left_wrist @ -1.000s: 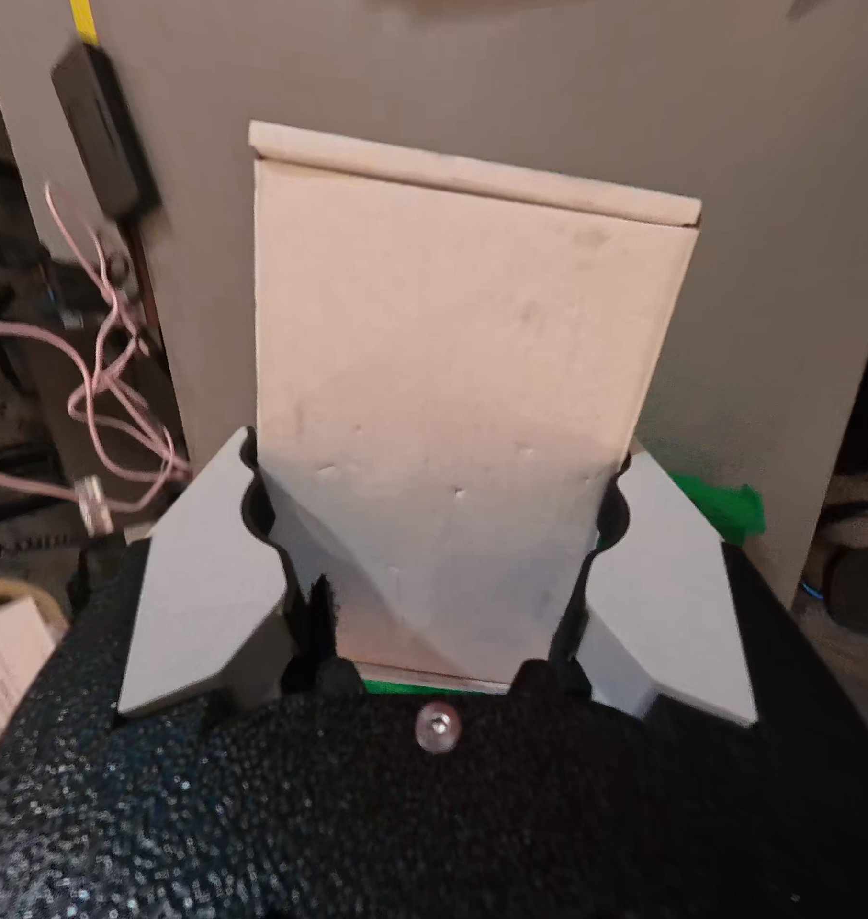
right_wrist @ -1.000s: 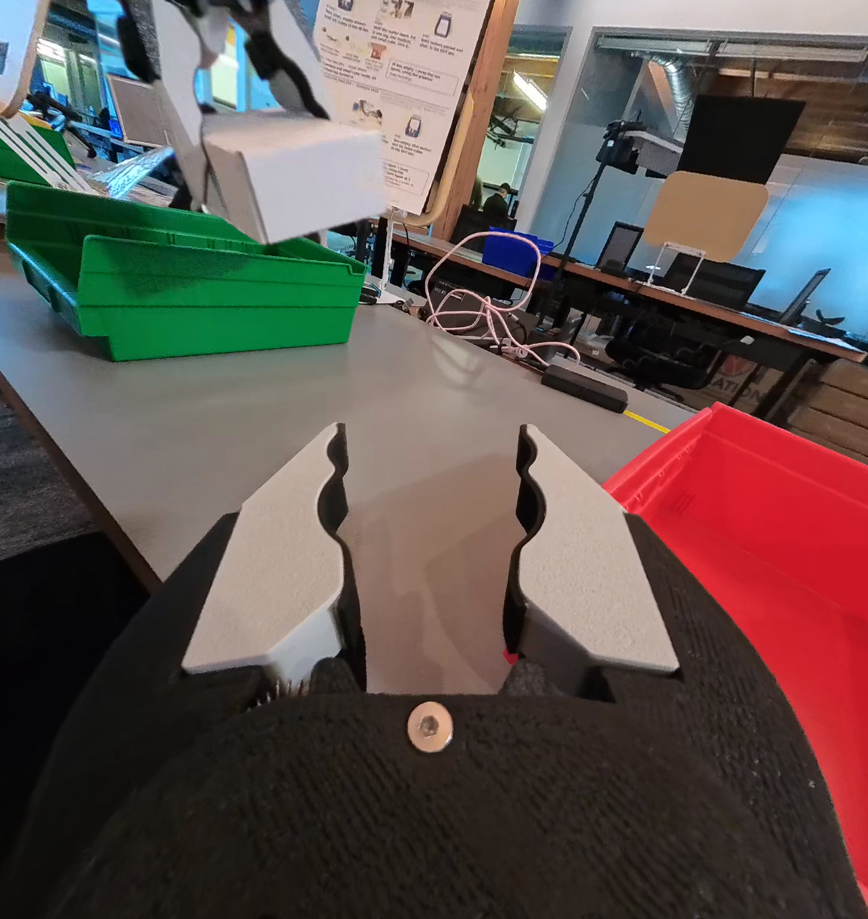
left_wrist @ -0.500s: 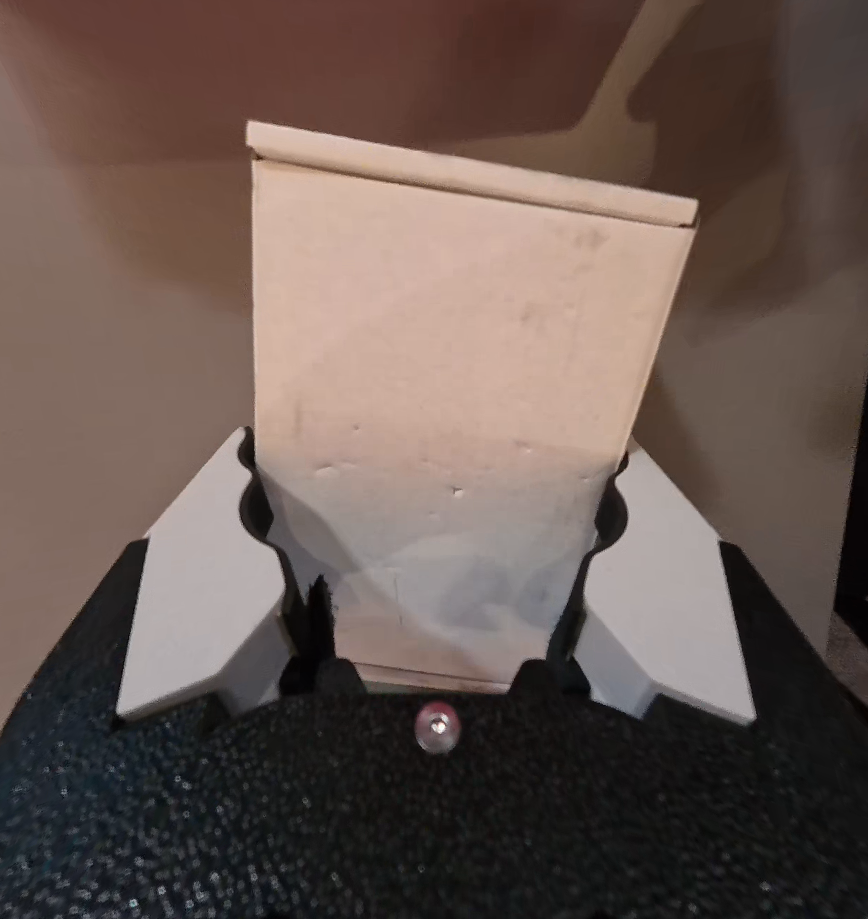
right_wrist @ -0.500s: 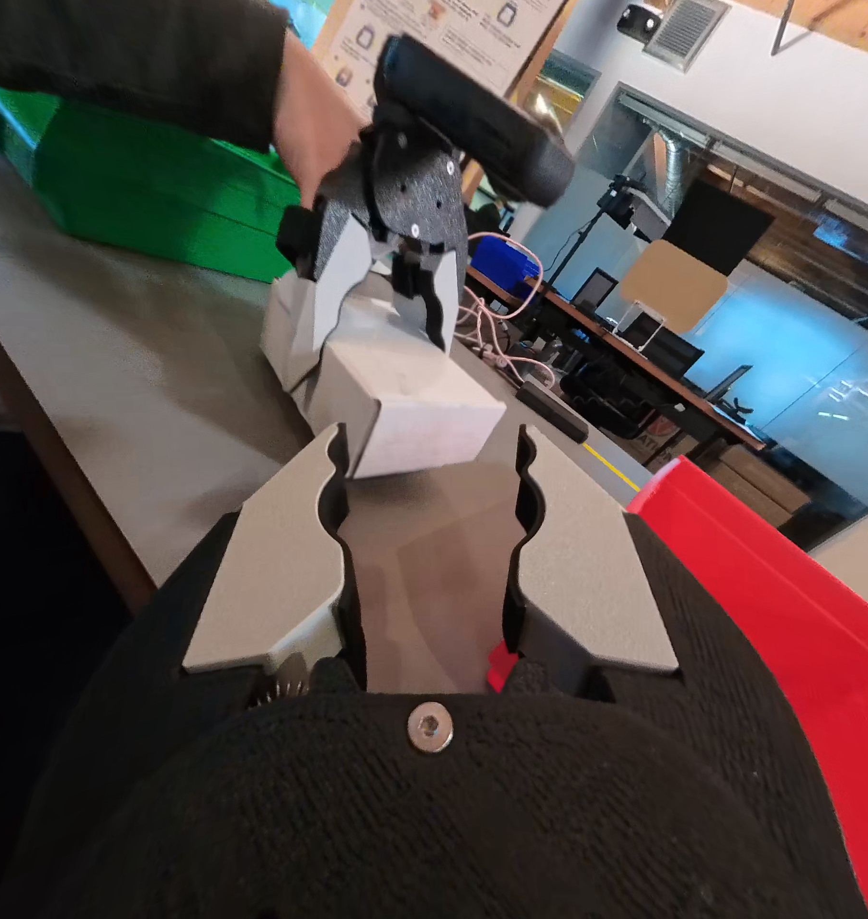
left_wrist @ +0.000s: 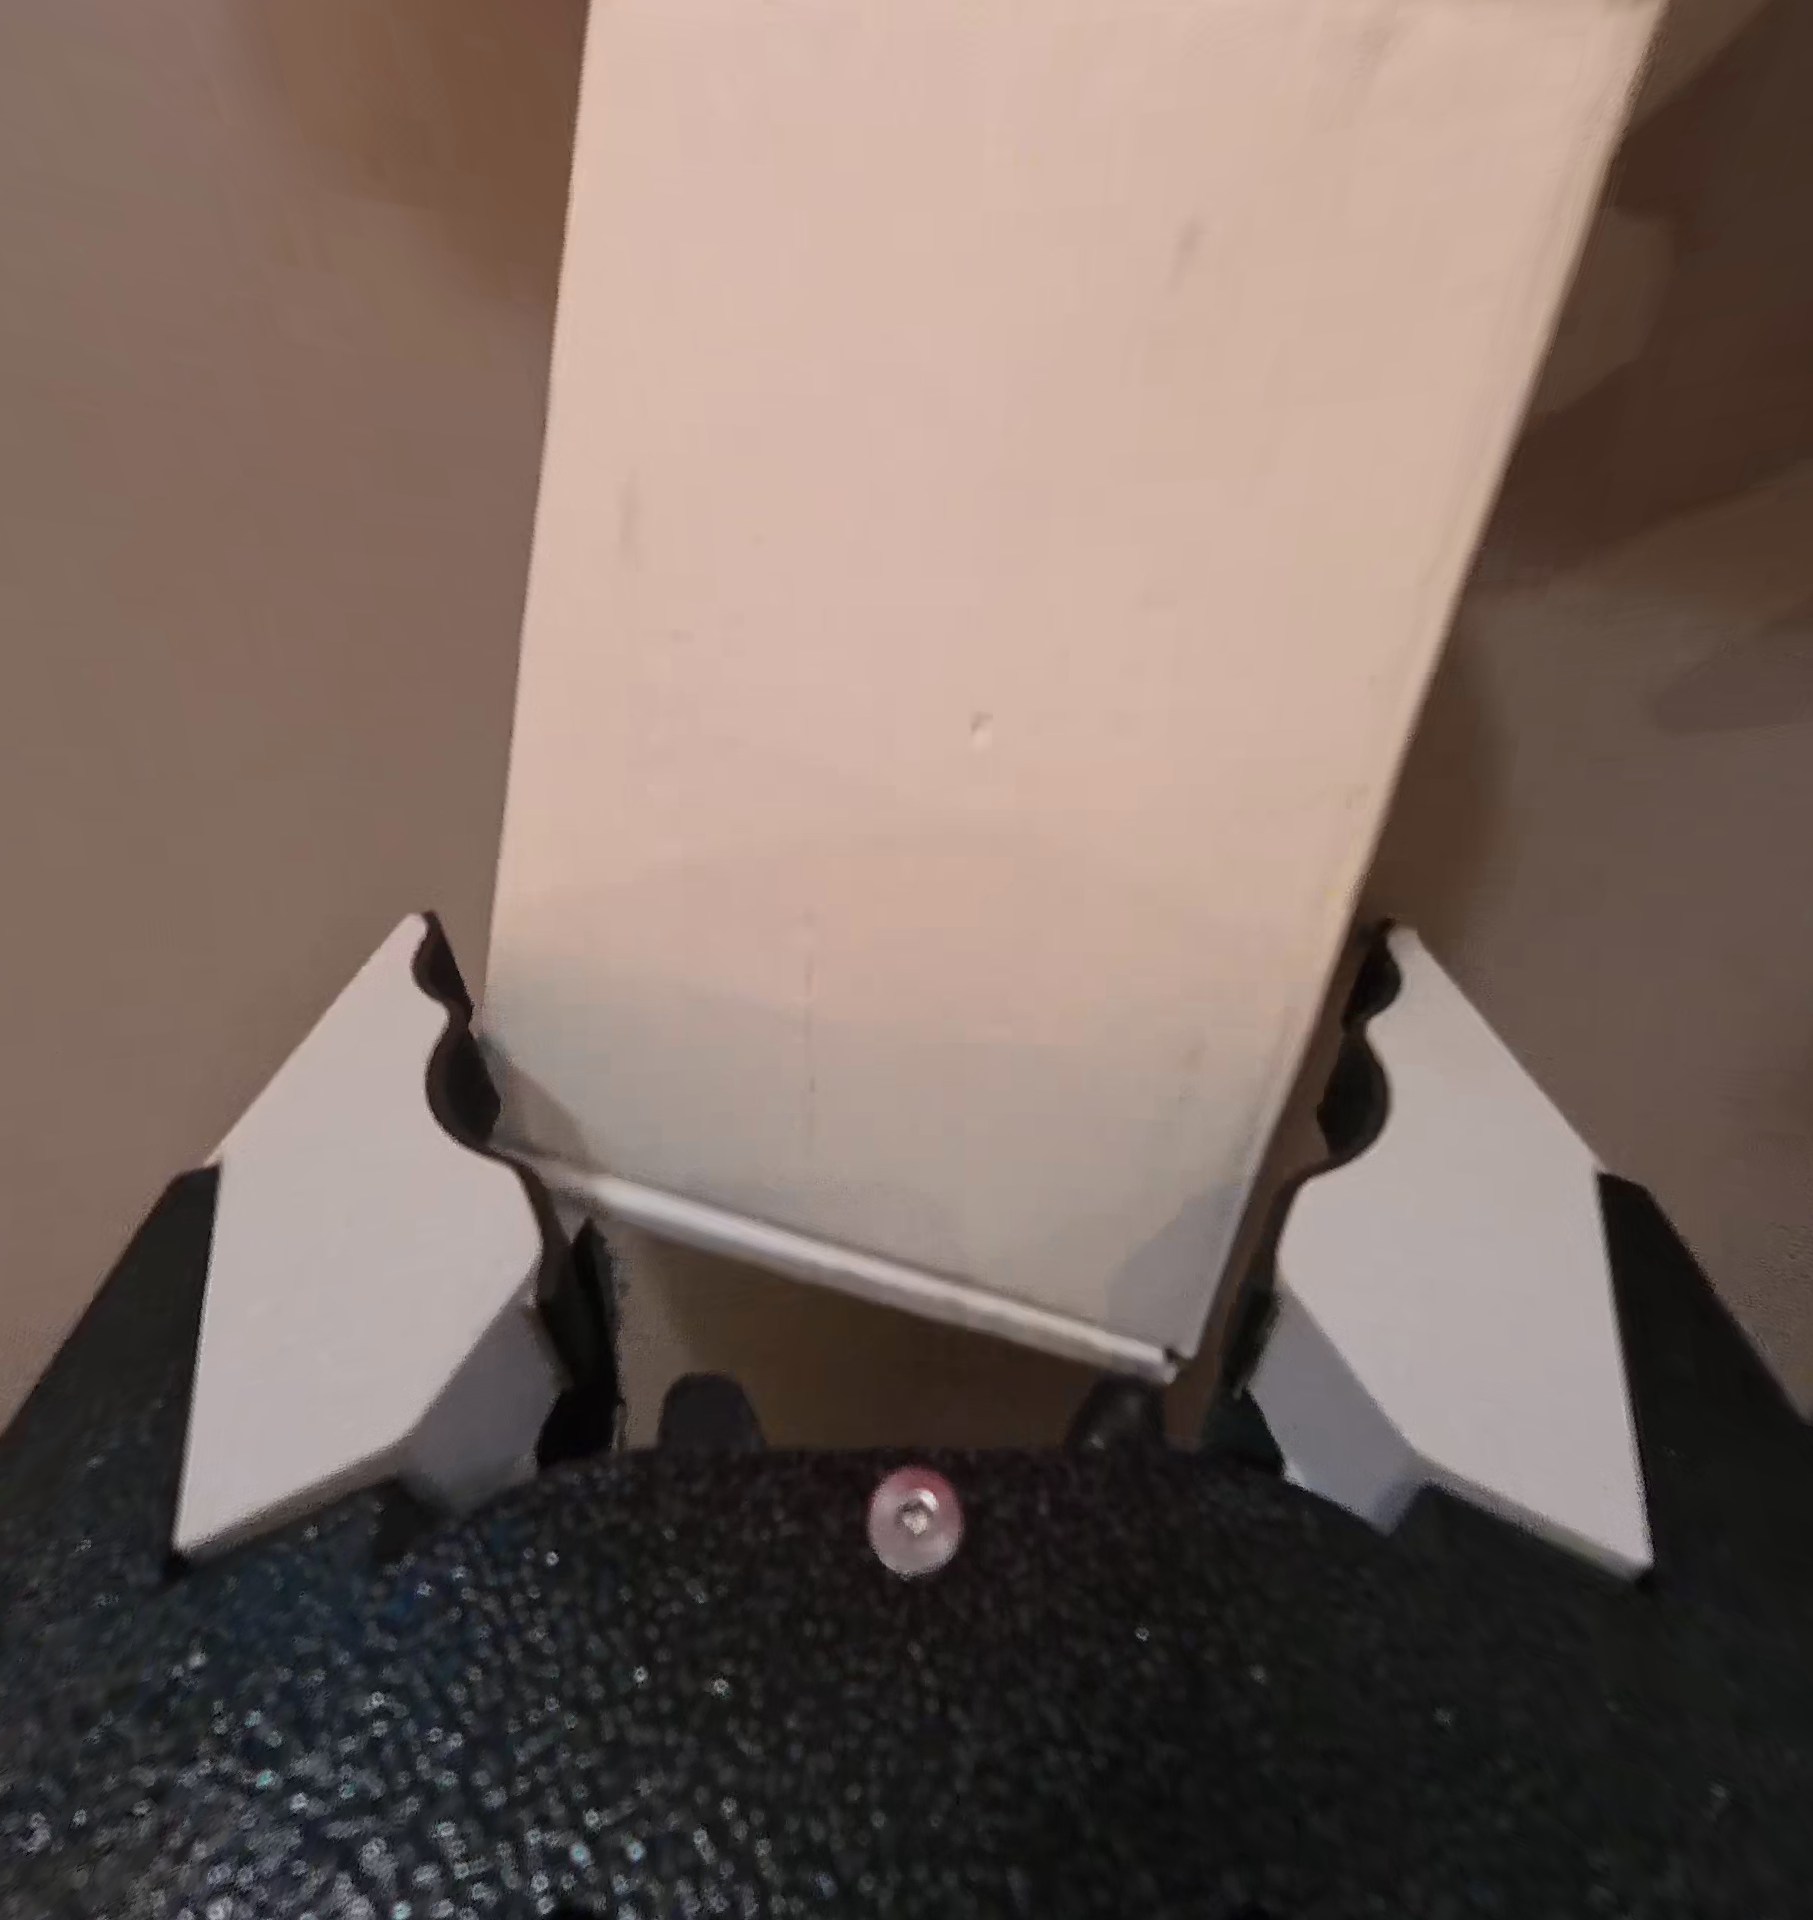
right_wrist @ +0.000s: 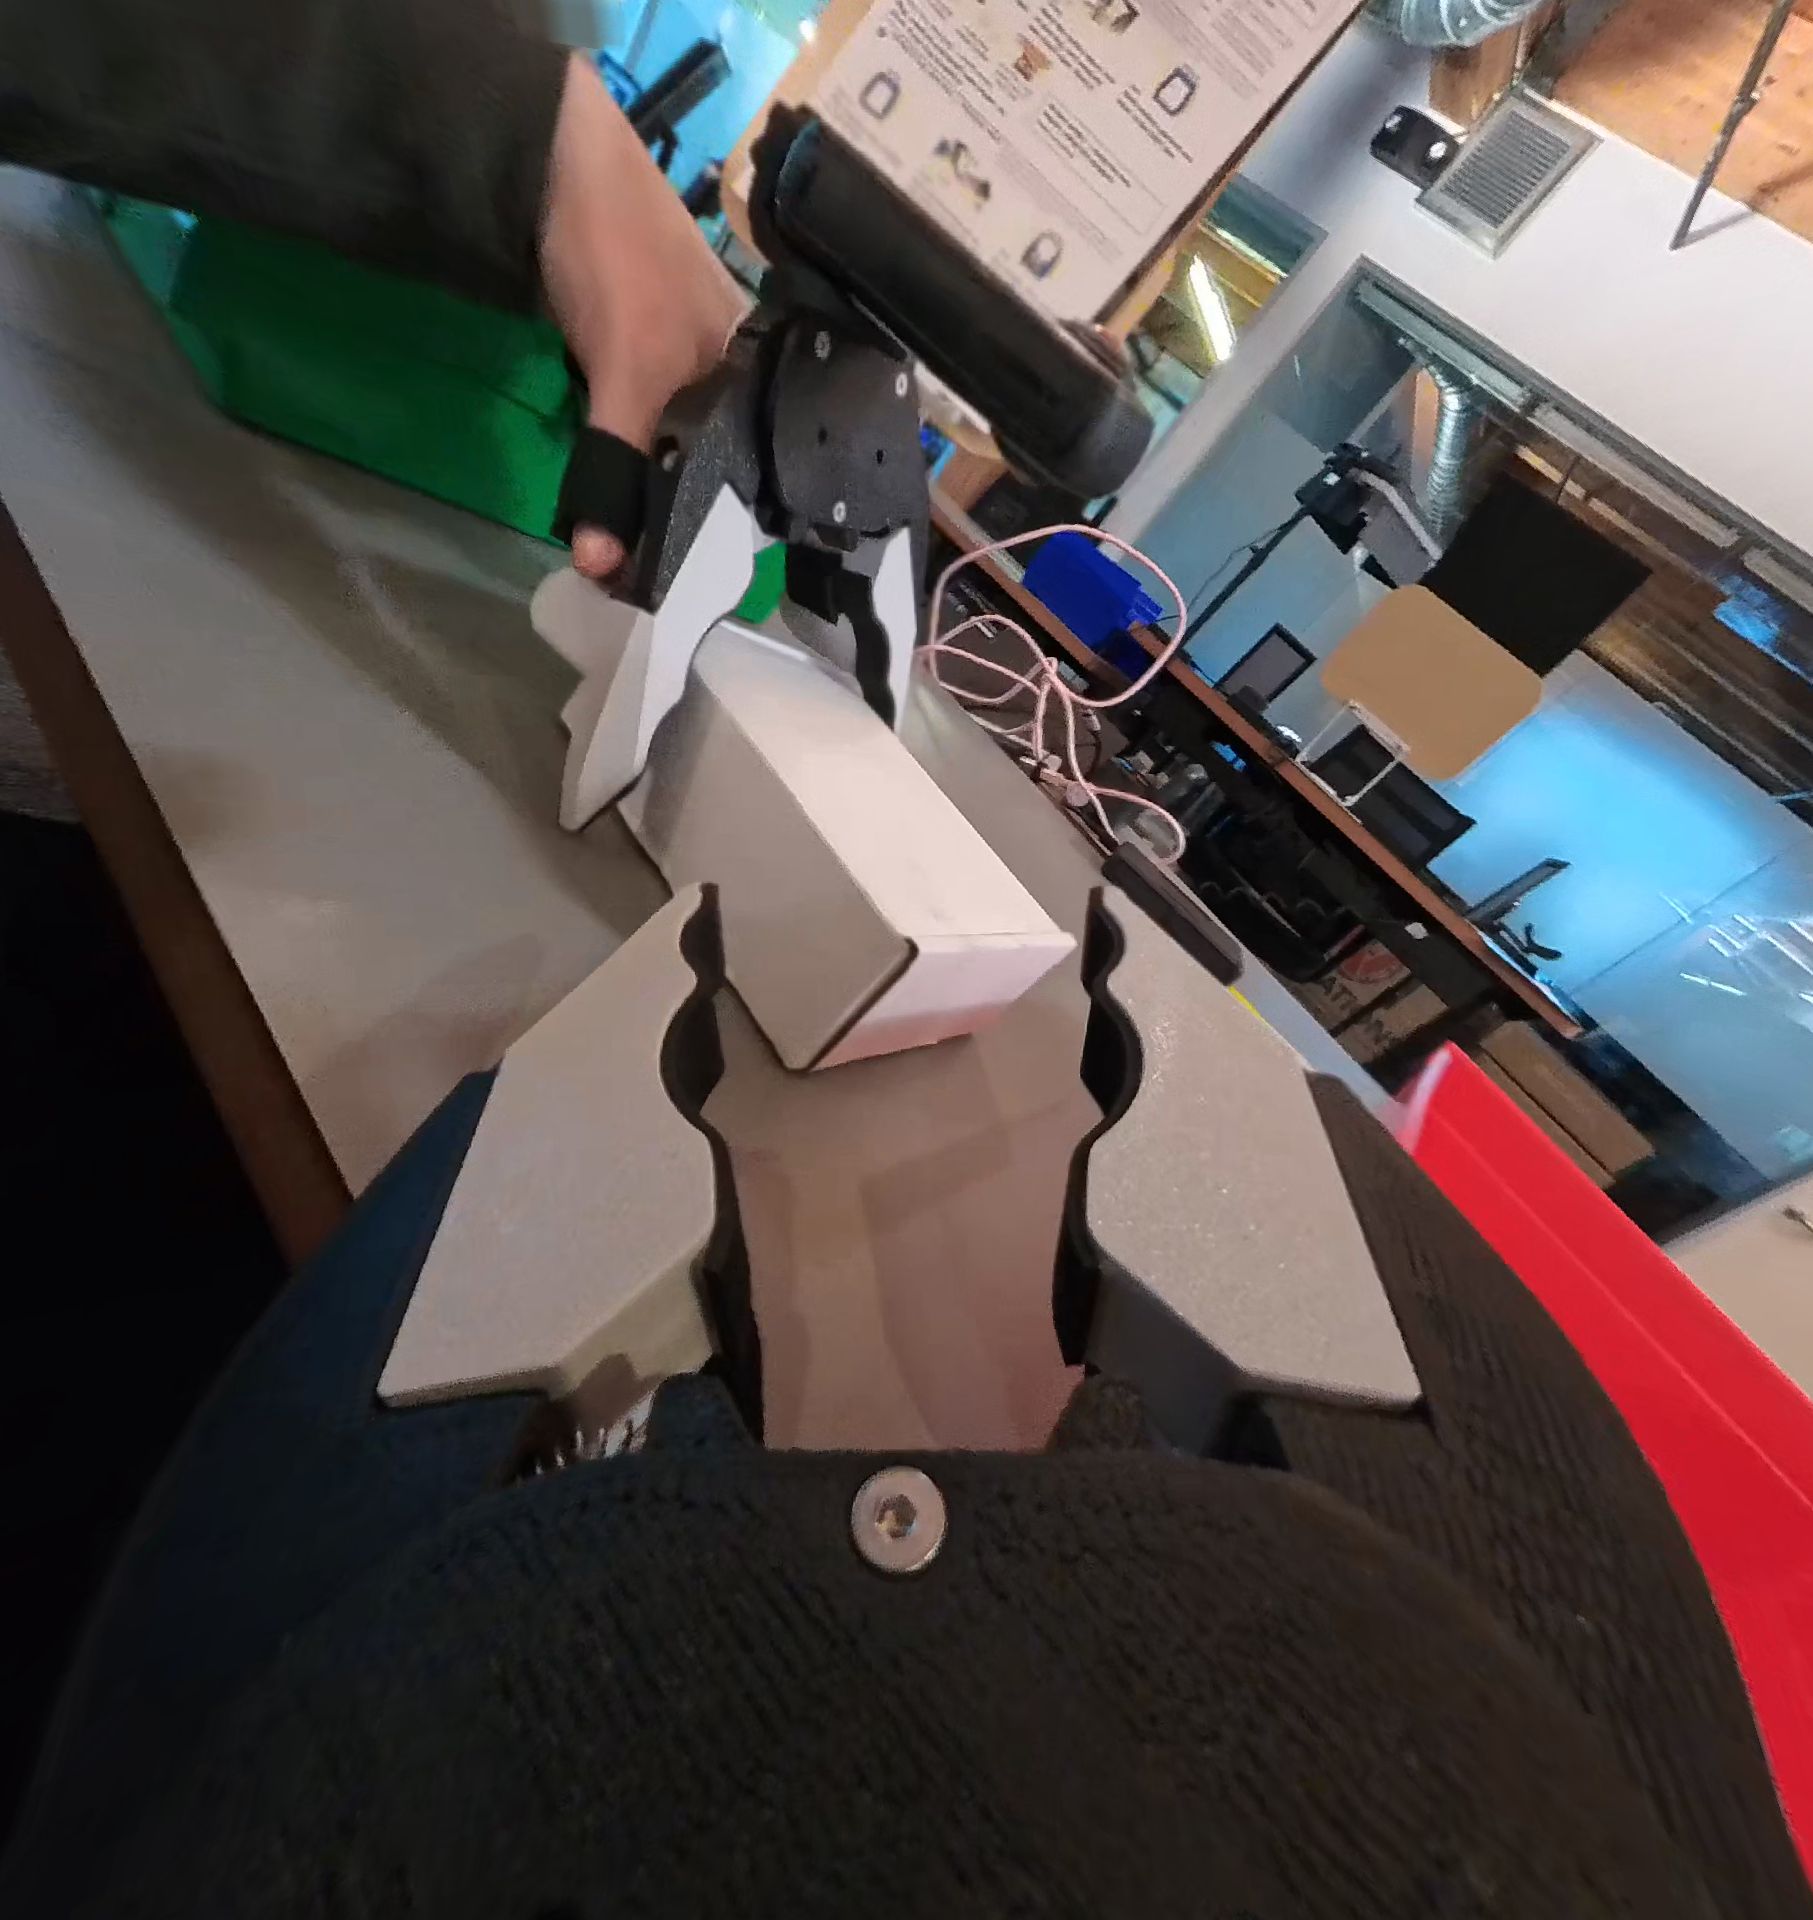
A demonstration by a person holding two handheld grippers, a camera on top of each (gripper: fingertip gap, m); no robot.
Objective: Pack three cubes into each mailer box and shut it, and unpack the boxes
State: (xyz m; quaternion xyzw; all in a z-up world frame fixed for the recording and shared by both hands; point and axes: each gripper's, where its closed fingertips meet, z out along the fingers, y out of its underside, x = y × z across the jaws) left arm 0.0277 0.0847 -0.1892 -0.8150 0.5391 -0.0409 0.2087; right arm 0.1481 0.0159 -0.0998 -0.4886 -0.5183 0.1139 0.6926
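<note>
On the table, closed white mailer box [right_wrist: 840,831]

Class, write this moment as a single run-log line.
left hand-held gripper: open astride white mailer box | box: on grey table, shut | right hand-held gripper: open, facing box end | red bin: right

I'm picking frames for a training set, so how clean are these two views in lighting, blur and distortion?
Left wrist view: dim, warm cast, soft with motion blur; the white mailer box fills the frame, a shadow across its near end. Right wrist view: brighter, tilted, wide-angle bending at the edges; the hand and green bin smear, while the right gripper is sharper.
</note>
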